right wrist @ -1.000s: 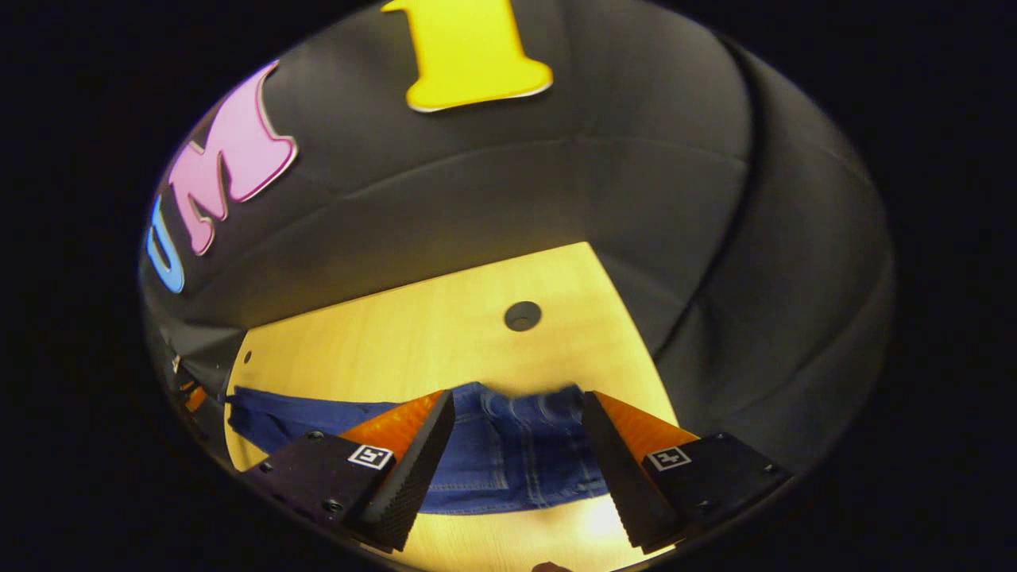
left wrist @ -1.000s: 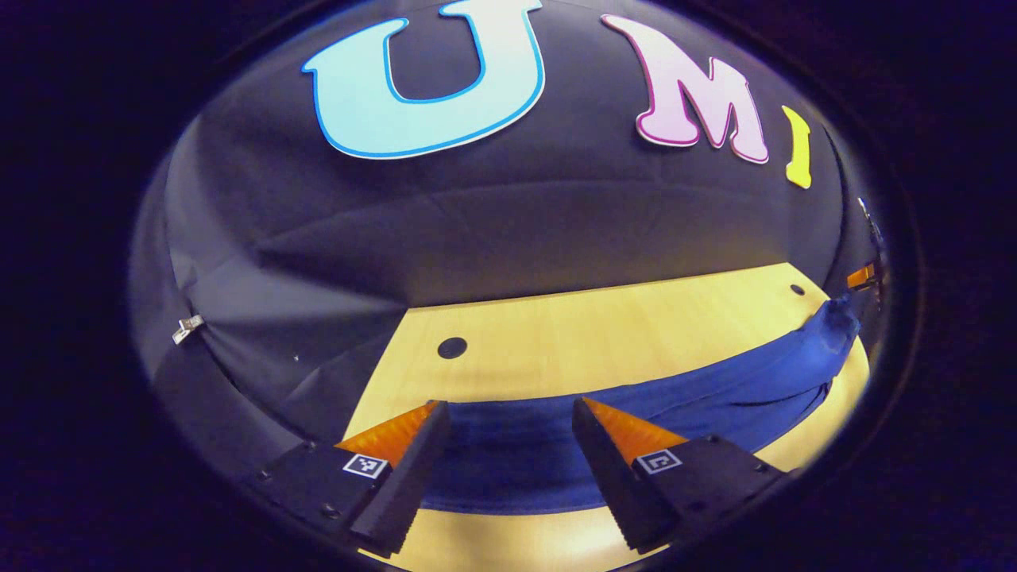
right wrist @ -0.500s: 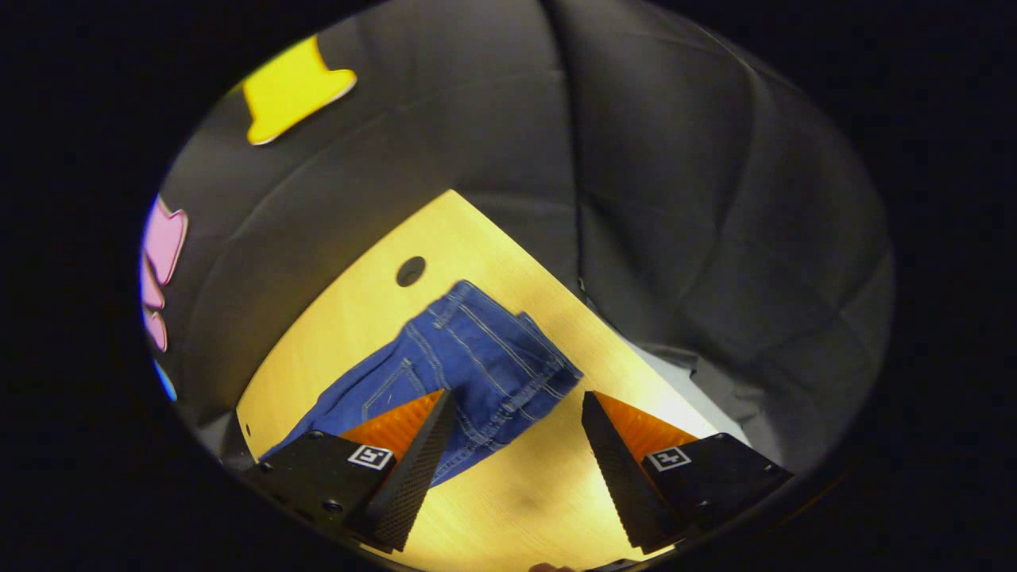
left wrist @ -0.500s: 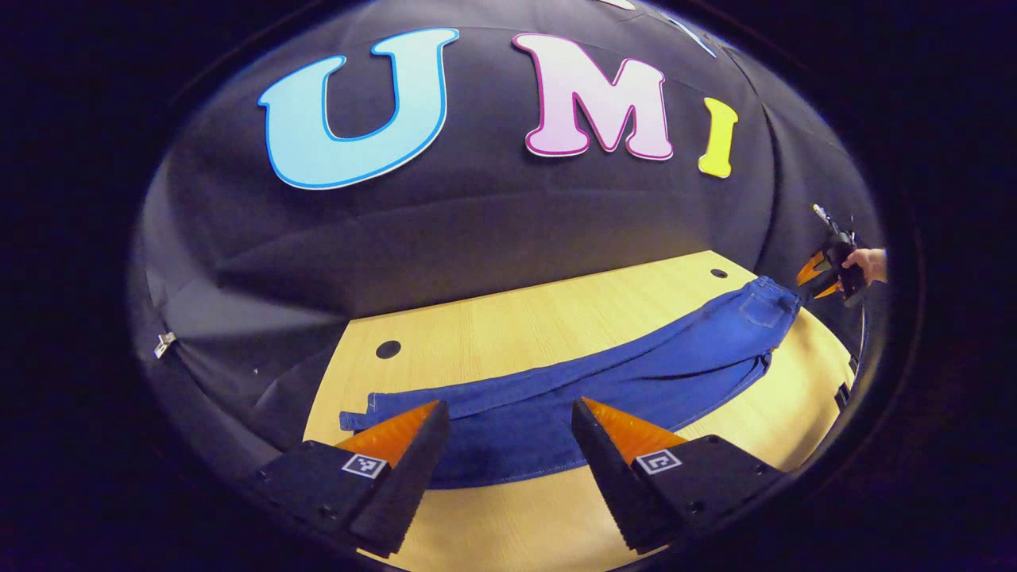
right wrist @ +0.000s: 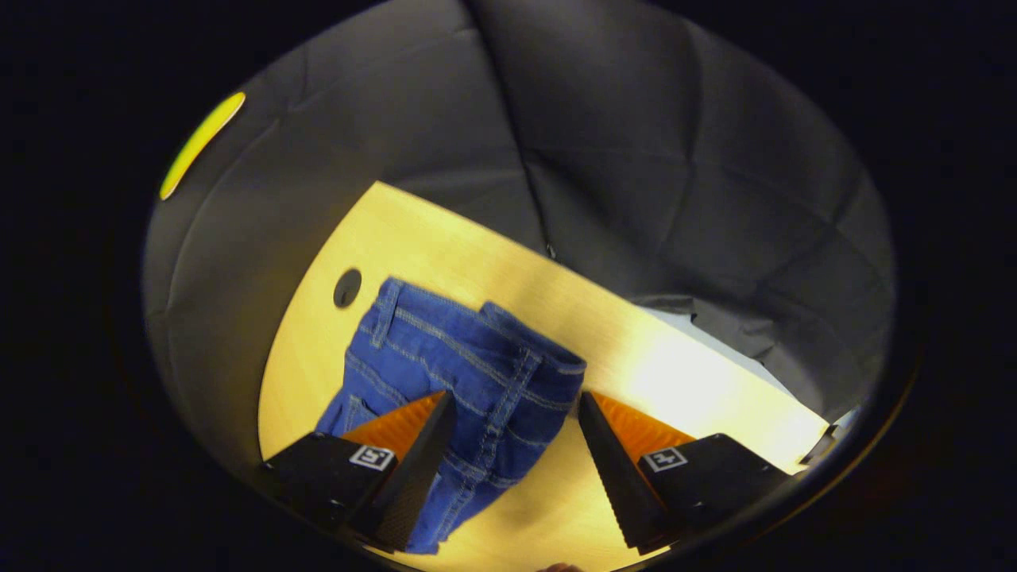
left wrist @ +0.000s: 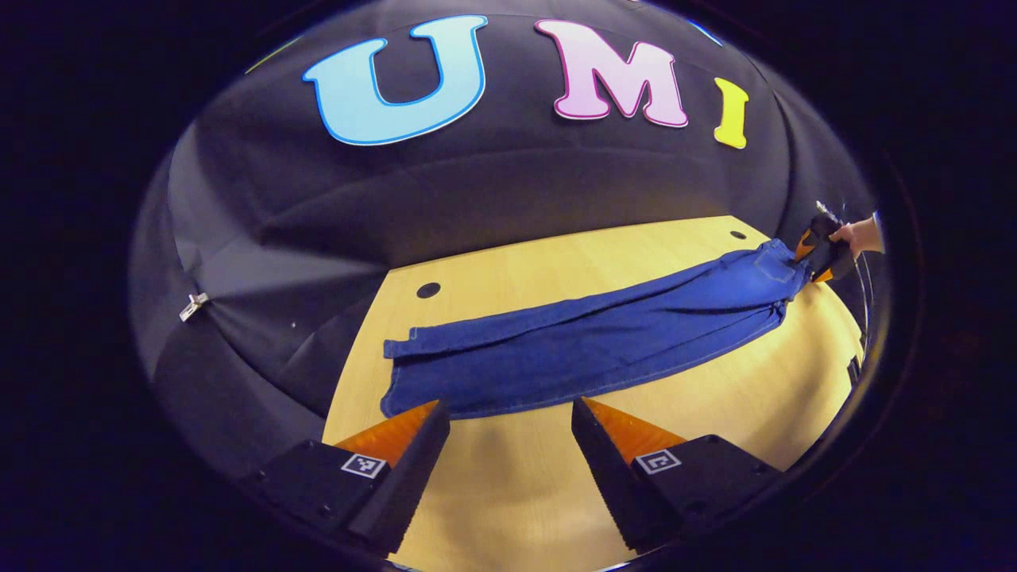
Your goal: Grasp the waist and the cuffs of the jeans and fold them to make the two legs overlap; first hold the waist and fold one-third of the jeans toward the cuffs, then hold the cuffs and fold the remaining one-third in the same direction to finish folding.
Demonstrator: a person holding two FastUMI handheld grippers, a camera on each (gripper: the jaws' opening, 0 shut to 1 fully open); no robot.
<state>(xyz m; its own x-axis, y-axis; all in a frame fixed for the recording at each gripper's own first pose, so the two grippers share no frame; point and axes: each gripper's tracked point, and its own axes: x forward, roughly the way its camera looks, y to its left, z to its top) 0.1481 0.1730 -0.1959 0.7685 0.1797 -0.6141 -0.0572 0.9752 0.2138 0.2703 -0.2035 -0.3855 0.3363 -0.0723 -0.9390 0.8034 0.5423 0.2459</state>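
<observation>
Blue denim jeans (left wrist: 588, 349) lie flat across frame centre on the pale wooden counter (left wrist: 715, 413), legs apparently already overlapped. Next is probably the waist fold. Left tongs (left wrist: 508, 445) gape empty, just short of the cuffs (left wrist: 397, 373); right tongs (right wrist: 512, 445) gape over the waist (right wrist: 485, 349), needing to close on it. Black cloth wall (left wrist: 477, 199) behind.

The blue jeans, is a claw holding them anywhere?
No. The blue denim jeans lie flat on the wooden table. Left claw and right claw are both open, gripping nothing.
</observation>
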